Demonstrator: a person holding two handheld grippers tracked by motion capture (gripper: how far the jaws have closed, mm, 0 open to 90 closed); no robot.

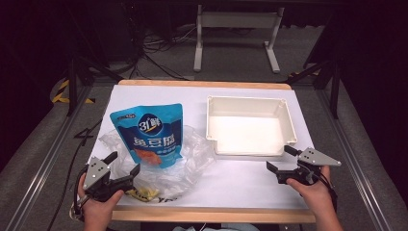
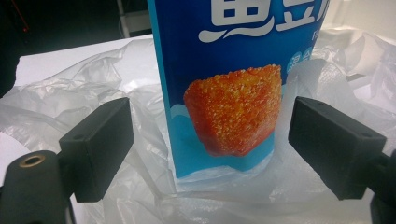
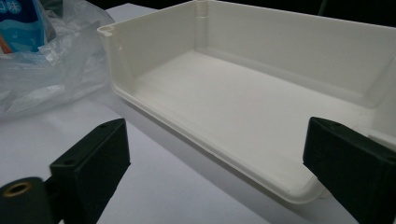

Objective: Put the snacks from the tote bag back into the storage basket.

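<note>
On the white-covered table, beside the empty white bin, the blue fish-tofu pouch is lying on a clear plastic bag — it is being lined up between the left gripper's spread jaws, best centred low before any squeeze — while the right gripper is being held spread, nothing between its jaws.

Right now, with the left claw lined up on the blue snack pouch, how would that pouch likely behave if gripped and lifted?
The blue pouch looks like soft film, so it would probably bend or sag. It lies on a crinkled clear plastic bag, which may slide or drag along. The glossy surface could be slippery between the open left claw pads.
</note>
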